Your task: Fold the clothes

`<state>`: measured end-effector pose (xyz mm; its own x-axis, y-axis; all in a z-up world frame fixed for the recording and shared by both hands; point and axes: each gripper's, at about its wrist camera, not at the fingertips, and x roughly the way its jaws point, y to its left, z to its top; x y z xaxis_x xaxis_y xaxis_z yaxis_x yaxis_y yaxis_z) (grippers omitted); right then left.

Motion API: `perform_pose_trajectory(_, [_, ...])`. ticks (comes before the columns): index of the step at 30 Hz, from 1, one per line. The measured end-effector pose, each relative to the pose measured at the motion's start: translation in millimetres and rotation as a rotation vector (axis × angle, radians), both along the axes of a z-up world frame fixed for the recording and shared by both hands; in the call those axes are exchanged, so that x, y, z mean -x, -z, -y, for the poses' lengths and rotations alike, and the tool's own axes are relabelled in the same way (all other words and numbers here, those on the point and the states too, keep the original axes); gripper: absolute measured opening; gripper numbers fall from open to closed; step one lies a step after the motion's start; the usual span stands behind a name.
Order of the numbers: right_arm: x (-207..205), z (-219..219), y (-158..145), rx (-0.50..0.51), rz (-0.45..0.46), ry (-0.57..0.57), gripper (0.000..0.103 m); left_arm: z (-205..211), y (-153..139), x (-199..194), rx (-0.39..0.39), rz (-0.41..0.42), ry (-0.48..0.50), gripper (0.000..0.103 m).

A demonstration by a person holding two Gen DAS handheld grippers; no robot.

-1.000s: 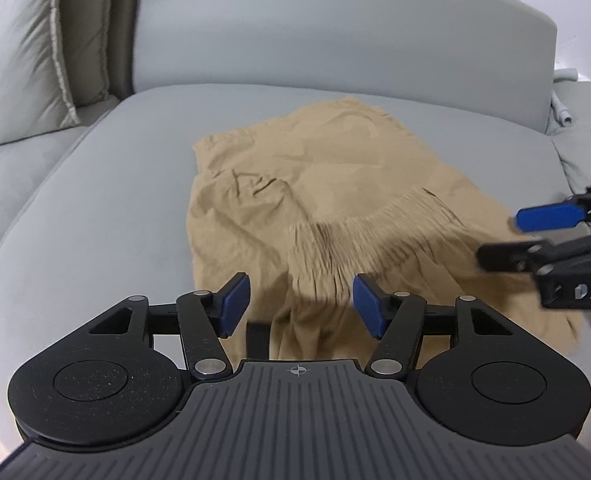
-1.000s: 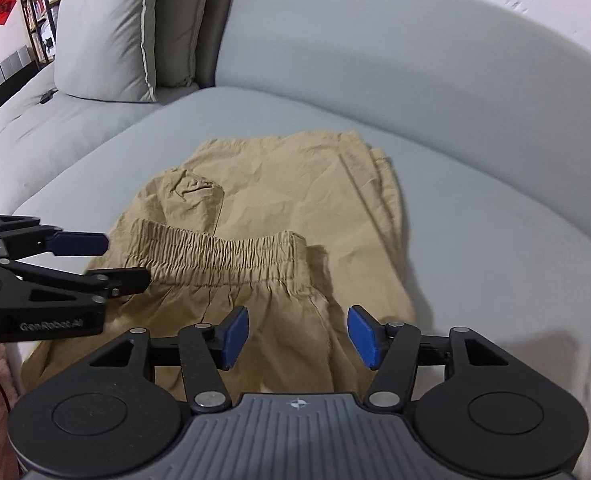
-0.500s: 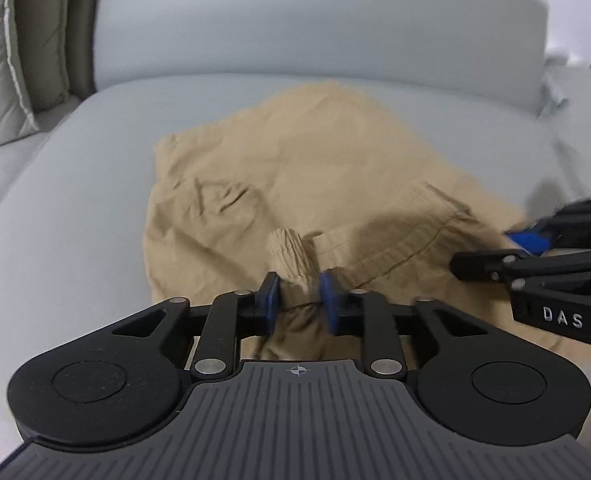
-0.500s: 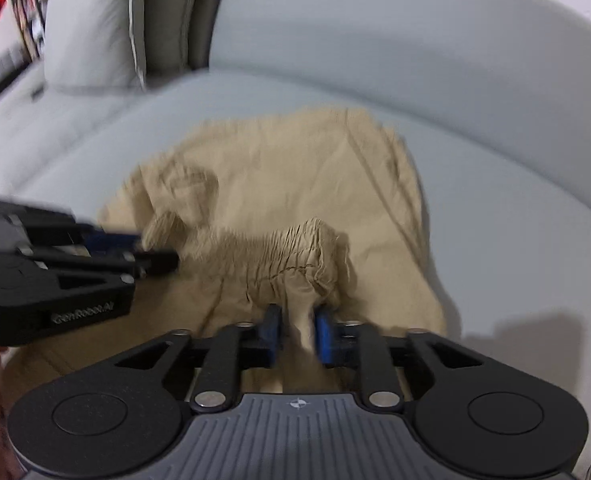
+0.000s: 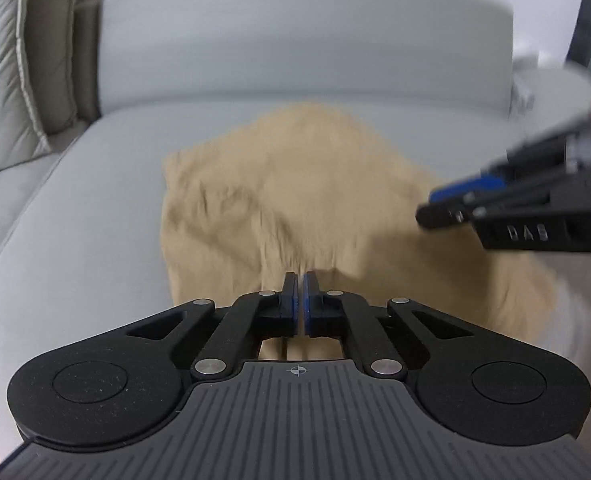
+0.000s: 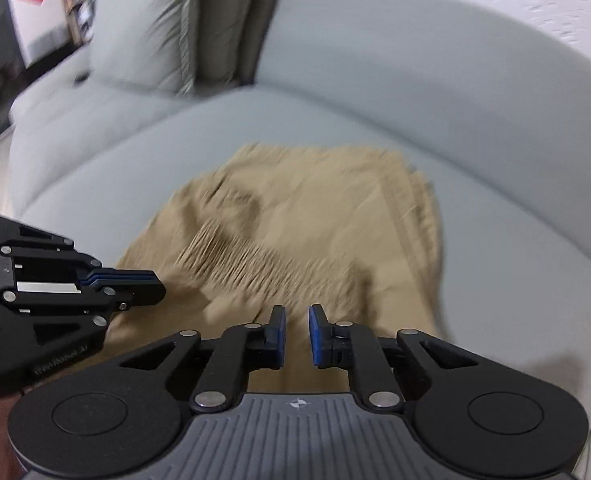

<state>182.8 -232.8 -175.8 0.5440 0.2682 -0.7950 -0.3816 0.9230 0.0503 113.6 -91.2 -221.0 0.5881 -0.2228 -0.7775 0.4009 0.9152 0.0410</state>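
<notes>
Grey sofa cushions (image 5: pixel 107 184) carry the tan shorts (image 5: pixel 295 184), spread on the seat with the long axis running away from the cameras toward the backrest (image 5: pixel 295 40), gathered waistband (image 6: pixel 255 264) nearest. Left tongs (image 5: pixel 299 280) are fully closed with the waistband fabric bunched at the tips; whether cloth is pinched is hard to tell. Right tongs (image 6: pixel 296 312) are closing, a narrow gap left, tan fabric showing between the pads. A second ago both tongs stood wide apart above a flat waistband; now its near edge is lifted and rumpled.
</notes>
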Motion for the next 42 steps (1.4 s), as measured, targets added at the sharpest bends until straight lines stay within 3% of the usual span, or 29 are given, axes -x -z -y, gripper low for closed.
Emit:
perform_pose_trajectory(2, [7.8, -0.8, 7.1, -0.005, -0.008, 0.01, 0.013, 2.4, 6.5, 8.7, -0.036, 0.008, 0.017, 0.004])
perform_pose_trajectory(4, [7.7, -0.8, 30.8, 0.01, -0.082, 0.045, 0.009, 5.4, 17.6, 10.6, -0.081, -0.004, 0.032, 0.004])
perform_pose_trajectory(6, [9.9, -2.8, 50.1, 0.033, -0.08, 0.034, 0.006, 9.1, 35.1, 12.7, -0.135, -0.026, 0.044, 0.003])
perform_pose_trajectory(8, [9.5, -3.3, 45.4, 0.034, -0.074, 0.045, 0.006, 11.4, 36.7, 16.0, -0.153, -0.024, 0.048, 0.002])
perform_pose_trajectory(10, [14.1, 1.7, 30.3, 0.021, -0.07, 0.057, 0.007, 2.2, 26.1, 16.4, -0.098, -0.054, 0.021, 0.003])
perform_pose_trajectory(12, [30.3, 16.4, 6.6, 0.004, -0.011, 0.074, 0.009, -11.0, 8.6, 23.3, -0.03, -0.073, -0.019, 0.004])
perform_pose_trajectory(17, [54.6, 40.9, -17.8, 0.066, 0.047, 0.118, 0.015, -20.0, -19.1, 36.5, 0.078, -0.116, -0.058, 0.007])
perform_pose_trajectory(19, [62.5, 43.2, -20.3, 0.08, 0.044, 0.114, 0.016, -14.8, -23.3, 37.9, 0.075, -0.103, -0.048, 0.007])
perform_pose_trajectory(20, [64.9, 42.7, -19.7, 0.066, 0.034, 0.108, 0.016, -8.4, -22.4, 37.5, 0.036, -0.089, -0.035, 0.007])
perform_pose_trajectory(22, [68.9, 41.0, -13.1, 0.028, -0.006, 0.084, 0.016, -4.1, -19.9, 33.9, 0.004, -0.112, -0.041, 0.007])
perform_pose_trajectory(24, [70.5, 40.3, 4.6, 0.043, -0.058, 0.06, 0.014, -3.7, 1.1, 25.8, -0.058, -0.177, -0.07, 0.007])
perform_pose_trajectory(28, [84.3, 63.6, 29.7, 0.063, -0.07, 0.095, 0.016, -10.1, 12.4, 20.9, -0.048, -0.199, -0.081, 0.006])
perform_pose_trajectory(32, [98.0, 90.0, 17.2, 0.246, -0.07, 0.167, 0.016, -13.1, 6.8, 23.9, -0.057, -0.179, -0.073, 0.006])
perform_pose_trajectory(36, [110.7, 121.7, -8.0, 0.085, -0.057, 0.233, 0.016, -17.7, 4.0, 30.2, -0.042, -0.162, -0.073, 0.006])
perform_pose_trajectory(39, [107.5, 117.7, -10.2, -0.015, -0.059, 0.21, 0.016, -17.1, 6.3, 28.8, -0.043, -0.164, -0.084, 0.006])
perform_pose_trajectory(42, [95.3, 100.2, 5.6, 0.025, -0.081, 0.167, 0.016, -18.7, 6.9, 26.9, -0.03, -0.174, -0.095, 0.006])
